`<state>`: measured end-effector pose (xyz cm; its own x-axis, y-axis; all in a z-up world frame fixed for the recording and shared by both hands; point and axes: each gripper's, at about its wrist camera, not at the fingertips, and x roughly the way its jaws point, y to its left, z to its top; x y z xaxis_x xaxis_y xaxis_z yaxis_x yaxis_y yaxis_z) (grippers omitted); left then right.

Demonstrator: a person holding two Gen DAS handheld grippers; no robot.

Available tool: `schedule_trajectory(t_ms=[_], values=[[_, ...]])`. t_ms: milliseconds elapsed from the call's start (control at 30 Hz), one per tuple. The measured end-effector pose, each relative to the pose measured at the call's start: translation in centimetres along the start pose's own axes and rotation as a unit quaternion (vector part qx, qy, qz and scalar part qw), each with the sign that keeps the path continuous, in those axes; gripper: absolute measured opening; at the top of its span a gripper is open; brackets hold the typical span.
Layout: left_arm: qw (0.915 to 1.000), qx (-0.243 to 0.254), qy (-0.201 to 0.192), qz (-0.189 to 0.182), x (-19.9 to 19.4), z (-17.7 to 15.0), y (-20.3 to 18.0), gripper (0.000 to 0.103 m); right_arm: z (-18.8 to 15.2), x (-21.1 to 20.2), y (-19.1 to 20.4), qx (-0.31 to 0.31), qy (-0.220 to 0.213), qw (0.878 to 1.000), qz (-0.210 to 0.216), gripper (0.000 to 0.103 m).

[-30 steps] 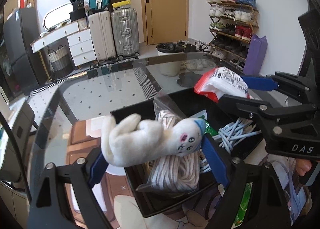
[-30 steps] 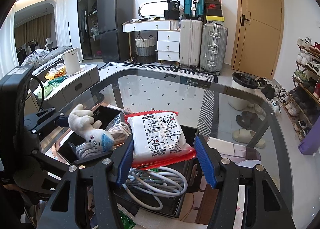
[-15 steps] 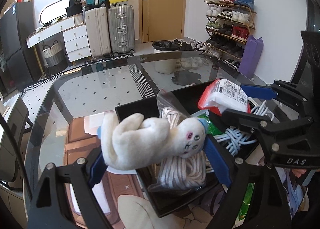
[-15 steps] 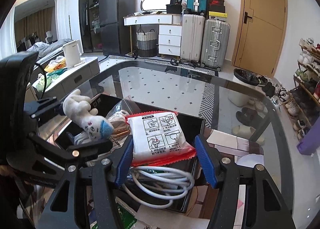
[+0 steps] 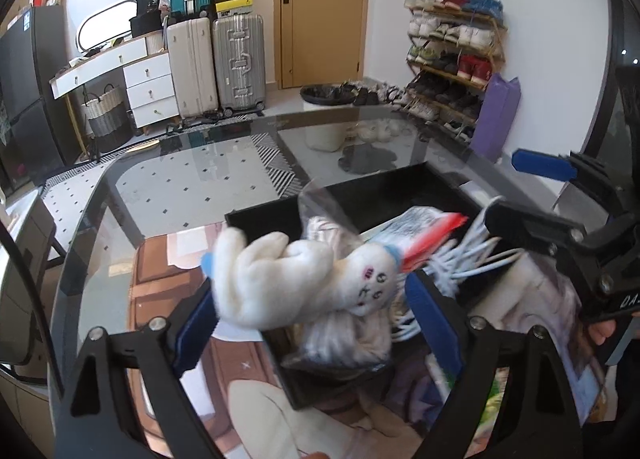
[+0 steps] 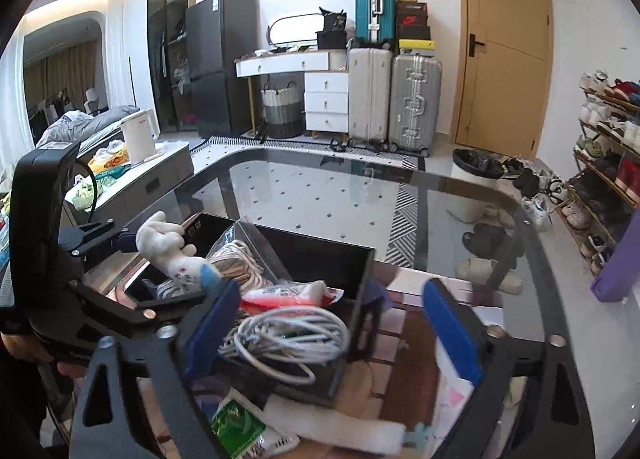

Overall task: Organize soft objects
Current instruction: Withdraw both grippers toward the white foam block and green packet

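My left gripper (image 5: 312, 295) is shut on a white plush toy (image 5: 296, 279) with a stitched face and holds it over the left part of the black bin (image 5: 360, 195); the toy also shows in the right wrist view (image 6: 172, 255). My right gripper (image 6: 332, 315) is open and empty over the bin's right rim. The red-and-white packet (image 6: 292, 295) lies in the bin (image 6: 320, 255) on a coil of white cable (image 6: 288, 339). A bagged rope bundle (image 6: 240, 263) lies in the bin's left part.
The bin stands on a glass table (image 6: 320, 187) over a brown patterned mat (image 5: 160, 283). A green packet (image 6: 236, 425) and a white fluffy item (image 6: 332, 425) lie on the table in front of the bin. Papers (image 6: 452, 399) lie to the right.
My right gripper has opened and the red-and-white packet has dropped into the bin onto the cable. My left gripper still holds the plush toy over the bin.
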<state>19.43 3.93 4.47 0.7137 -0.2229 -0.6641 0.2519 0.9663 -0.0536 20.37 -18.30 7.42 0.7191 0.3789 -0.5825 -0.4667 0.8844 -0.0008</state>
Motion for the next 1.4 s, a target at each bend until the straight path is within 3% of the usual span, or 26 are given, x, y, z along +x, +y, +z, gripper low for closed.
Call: schedule_trajectory(t_ms=[100,633,1067,1400], values=[[1.0000,0.000,-0.009,0.000,-1.1,0.0,-0.6,0.103,-0.7,-1.3,-0.1,-0.006,0.008,1.000,0.001,0.102],[0.9964,-0.056,-0.027,0.058,-5.2,-4.7,-1.6,0.103,-7.4,-4.6,1.0,0.009,0.059,0.998,0.012,0.102],[0.9949,-0.069,-0.017,0.072,-5.5,-9.0,-3.0,0.103,-8.5,-3.0,-0.6,0.051,0.085,0.995,0.009,0.102],[0.9939,-0.085,-0.009,0.071,-4.7,-9.7,-2.5,0.103,-8.0,-0.8,-0.9,0.069,0.105,0.992,0.020,0.102]])
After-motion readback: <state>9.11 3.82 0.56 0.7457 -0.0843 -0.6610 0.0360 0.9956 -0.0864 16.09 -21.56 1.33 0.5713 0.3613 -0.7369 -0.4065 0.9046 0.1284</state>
